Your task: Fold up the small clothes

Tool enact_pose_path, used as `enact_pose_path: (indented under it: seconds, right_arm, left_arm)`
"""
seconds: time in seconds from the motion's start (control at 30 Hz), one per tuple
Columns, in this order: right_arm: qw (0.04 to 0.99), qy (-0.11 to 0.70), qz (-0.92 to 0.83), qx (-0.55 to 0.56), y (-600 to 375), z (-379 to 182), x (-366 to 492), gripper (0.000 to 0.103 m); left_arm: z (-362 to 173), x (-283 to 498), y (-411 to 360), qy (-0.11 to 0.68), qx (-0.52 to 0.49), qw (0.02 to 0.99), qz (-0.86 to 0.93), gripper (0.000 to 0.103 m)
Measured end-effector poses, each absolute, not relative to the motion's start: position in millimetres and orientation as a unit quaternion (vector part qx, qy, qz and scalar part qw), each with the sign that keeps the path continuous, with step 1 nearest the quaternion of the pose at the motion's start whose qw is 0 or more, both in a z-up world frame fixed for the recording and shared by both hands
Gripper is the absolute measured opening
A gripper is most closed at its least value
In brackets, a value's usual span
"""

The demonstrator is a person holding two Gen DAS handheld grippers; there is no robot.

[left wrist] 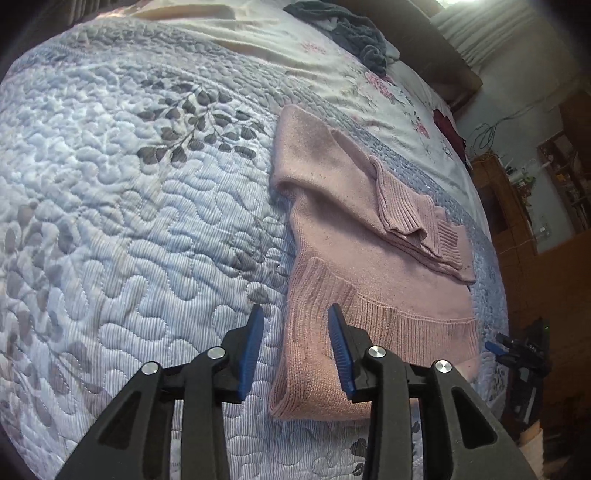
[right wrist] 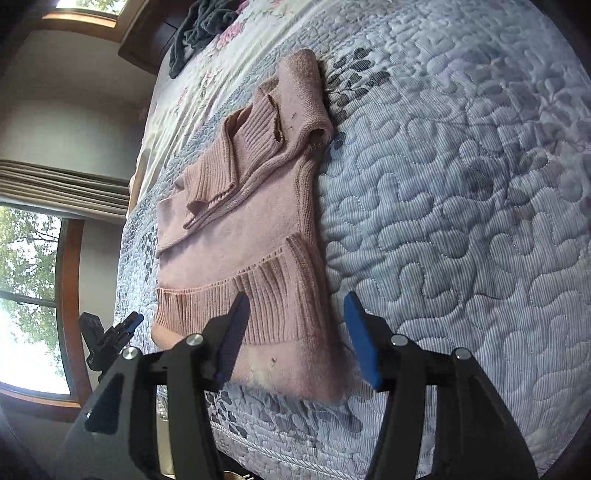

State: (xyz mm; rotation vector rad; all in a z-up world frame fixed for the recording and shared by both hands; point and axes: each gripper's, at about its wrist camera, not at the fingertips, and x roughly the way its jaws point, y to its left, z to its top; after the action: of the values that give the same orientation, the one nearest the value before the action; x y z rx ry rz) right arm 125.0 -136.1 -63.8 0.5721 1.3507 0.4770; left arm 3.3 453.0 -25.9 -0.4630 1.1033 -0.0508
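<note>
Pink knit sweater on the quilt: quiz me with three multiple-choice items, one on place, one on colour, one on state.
1. Where does the pink knit sweater lie?
A. on the blue quilted bedspread
B. on the floor
C. on a chair

2. What colour is the crumpled cloth at the far end of the bed?
A. yellow
B. dark grey-blue
C. white

3. How do the jaws of the left gripper stand?
A. shut on the hem
B. shut, empty
C. open

Answers: A, quilt shows all round it; B, dark heap by the headboard; C, a gap shows between the blue pads, straddling the sweater's edge.
</note>
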Motion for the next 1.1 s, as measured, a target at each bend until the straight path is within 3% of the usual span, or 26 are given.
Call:
enact_pose_path:
  seconds: [0.07, 0.4, 0.9, 1.03, 1.1]
  right_arm:
    - [0.725, 0.605, 0.223, 0.244, -131, -58, 121, 0.054]
    - [0.734, 0.606, 0.245, 0.184, -93, -55, 117, 0.054]
    - [0.744, 0.606, 0.261, 0.110, -61, -60, 122, 0.055]
    - [0.742, 0.606, 0.261, 0.114, -56, -62, 123, 0.055]
    - [0.745, 0.606, 0.258, 0.110, -53, -63, 125, 0.055]
  left_arm:
    - [-26, 14, 439, 0.522, -0.183, 0.832, -0.035, 0.046]
    - [-57, 65, 391, 0.566, -0.073, 0.820, -0.055, 0.047]
    - [-55, 55, 391, 0.545, -0.032, 0.836, -0.045, 0.047]
    - [-69, 60, 385, 0.567, -0.020, 0.822, -0.046, 0.042]
    - [-67, 57, 380, 0.560, -0.011, 0.827, -0.047, 0.029]
